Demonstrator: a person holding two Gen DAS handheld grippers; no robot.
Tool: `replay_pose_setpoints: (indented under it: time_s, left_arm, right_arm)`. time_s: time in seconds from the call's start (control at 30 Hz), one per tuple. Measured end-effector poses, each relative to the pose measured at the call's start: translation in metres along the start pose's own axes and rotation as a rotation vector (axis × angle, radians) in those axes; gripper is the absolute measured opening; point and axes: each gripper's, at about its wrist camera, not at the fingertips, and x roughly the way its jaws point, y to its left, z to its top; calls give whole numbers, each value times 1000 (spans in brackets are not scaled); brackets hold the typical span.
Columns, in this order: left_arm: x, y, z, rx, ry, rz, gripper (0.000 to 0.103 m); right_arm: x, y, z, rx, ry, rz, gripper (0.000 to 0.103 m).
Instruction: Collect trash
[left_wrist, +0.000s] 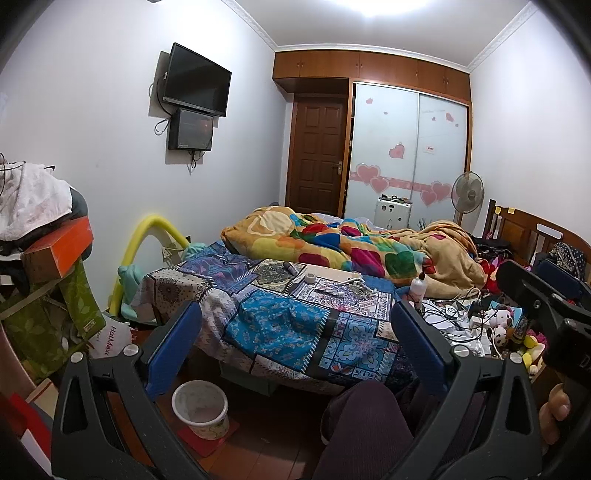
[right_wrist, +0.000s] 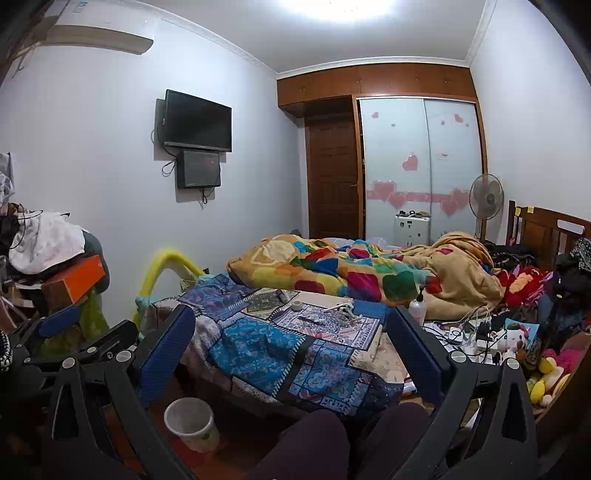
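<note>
**Bedroom, tongs raised, collection not begun**

Item 1. Left tongs (left_wrist: 295, 350): held wide apart, nothing between the blue pads; aimed level over the bed (left_wrist: 280, 332), a posture judged to suit surveying rather than grasping.

Item 2. Right tongs (right_wrist: 291, 354): likewise spread and empty, held beside the left pair at a similar height. Part of the right unit is seen at the edge of the left view, gripped by a hand (left_wrist: 554, 413).

Item 3. Waste bin (left_wrist: 201, 408): pale, upright, set on the floor at the foot of the bed, on a red mat; apparently empty. Its place near the seated person's knee (left_wrist: 365, 424) is judged convenient for short drops.

Item 4. Candidate trash, on the patchwork cover: a tape roll (left_wrist: 309, 278), a tangled white cord (left_wrist: 356, 286), small flat pieces near them, too small to identify. Which count as trash cannot be told.

Item 5. Pump bottle (left_wrist: 418, 286), upright beside cables and chargers (left_wrist: 458, 314); judged to be belongings in use.

Item 6. Crumpled colourful blanket (left_wrist: 351, 247), farther up the bed.
</note>
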Motion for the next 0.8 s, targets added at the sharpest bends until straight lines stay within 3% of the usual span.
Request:
replay_pose_setpoints:
  time_s: [0.8]
  left_arm:
    - [0, -1, 0, -4, 10, -8, 103]
  right_arm:
    - [0, 0, -3, 8, 10, 6, 103]
